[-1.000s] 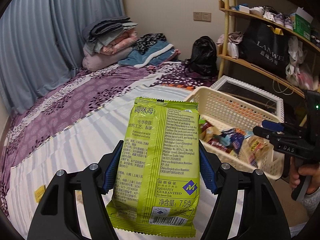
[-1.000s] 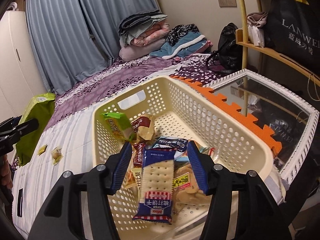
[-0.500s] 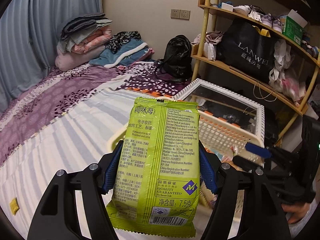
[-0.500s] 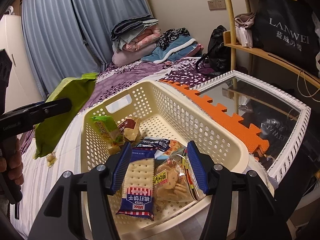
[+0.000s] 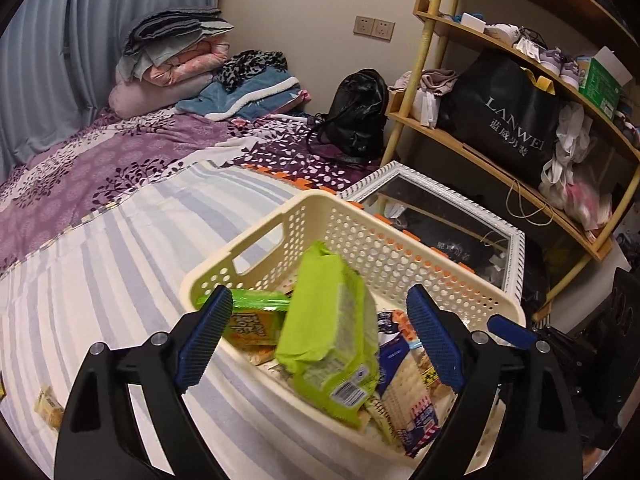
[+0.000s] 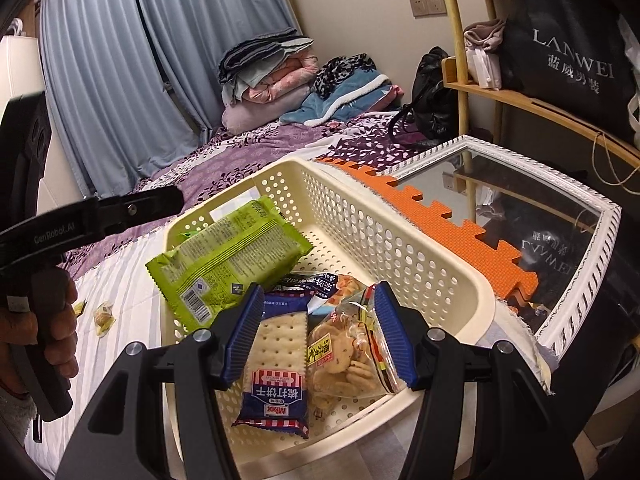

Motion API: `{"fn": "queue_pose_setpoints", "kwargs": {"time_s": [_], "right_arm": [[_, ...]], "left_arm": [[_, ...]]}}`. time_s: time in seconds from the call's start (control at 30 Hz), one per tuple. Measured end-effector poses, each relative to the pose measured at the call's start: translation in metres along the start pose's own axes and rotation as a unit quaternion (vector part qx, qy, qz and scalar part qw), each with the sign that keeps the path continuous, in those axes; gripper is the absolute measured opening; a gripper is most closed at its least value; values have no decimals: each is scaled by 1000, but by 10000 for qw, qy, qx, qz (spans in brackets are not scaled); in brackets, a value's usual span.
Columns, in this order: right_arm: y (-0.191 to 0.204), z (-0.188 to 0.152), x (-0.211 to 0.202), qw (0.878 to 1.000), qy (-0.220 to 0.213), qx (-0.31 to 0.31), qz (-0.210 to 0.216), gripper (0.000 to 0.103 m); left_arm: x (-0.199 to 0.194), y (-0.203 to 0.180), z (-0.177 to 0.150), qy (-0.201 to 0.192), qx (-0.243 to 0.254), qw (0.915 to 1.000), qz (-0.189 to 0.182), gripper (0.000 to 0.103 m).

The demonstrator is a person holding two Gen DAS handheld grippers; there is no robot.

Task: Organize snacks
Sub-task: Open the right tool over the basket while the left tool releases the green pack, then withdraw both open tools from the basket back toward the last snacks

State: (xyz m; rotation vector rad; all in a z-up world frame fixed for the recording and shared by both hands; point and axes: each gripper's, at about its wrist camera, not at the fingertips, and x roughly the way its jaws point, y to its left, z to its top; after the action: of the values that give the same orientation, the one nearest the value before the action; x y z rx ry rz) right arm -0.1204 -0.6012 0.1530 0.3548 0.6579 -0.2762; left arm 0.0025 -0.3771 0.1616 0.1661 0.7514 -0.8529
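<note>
Bed striped sheet, cream basket on it; shelves beside.

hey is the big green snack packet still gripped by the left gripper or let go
Let go. The left gripper is opening, its blue pads clear of the green packet, which tilts over the basket, blurred.

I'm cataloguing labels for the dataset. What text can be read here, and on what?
"LANWEI": black bag on the shelf.
"GenRobot.AI": left gripper.
"Mixx": cracker pack; its Chinese characters show too.
Green packet: print and barcode too small to read.
Cookie bag: yellow label too small.
</note>
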Motion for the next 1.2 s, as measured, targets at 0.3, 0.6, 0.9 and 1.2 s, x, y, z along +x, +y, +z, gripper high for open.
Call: {"fn": "queue_pose_setpoints", "kwargs": {"time_s": [0.3, 0.6, 0.9, 1.2], "right_arm": [[14, 0, 2, 9999, 14, -99, 110, 58], [14, 0, -2, 10000, -24, -66, 45, 58], [7, 2, -4, 10000, -53, -8, 21, 58], [26, 1, -9, 9997, -69, -156, 172, 60]], "left_arm": [[-7, 20, -7, -29, 180, 9975, 687, 95], [16, 16, -17, 282, 503, 9939, 944, 97], [23, 17, -18, 369, 412, 9943, 917, 98], [13, 16, -20, 345, 431, 9949, 841, 98]]}}
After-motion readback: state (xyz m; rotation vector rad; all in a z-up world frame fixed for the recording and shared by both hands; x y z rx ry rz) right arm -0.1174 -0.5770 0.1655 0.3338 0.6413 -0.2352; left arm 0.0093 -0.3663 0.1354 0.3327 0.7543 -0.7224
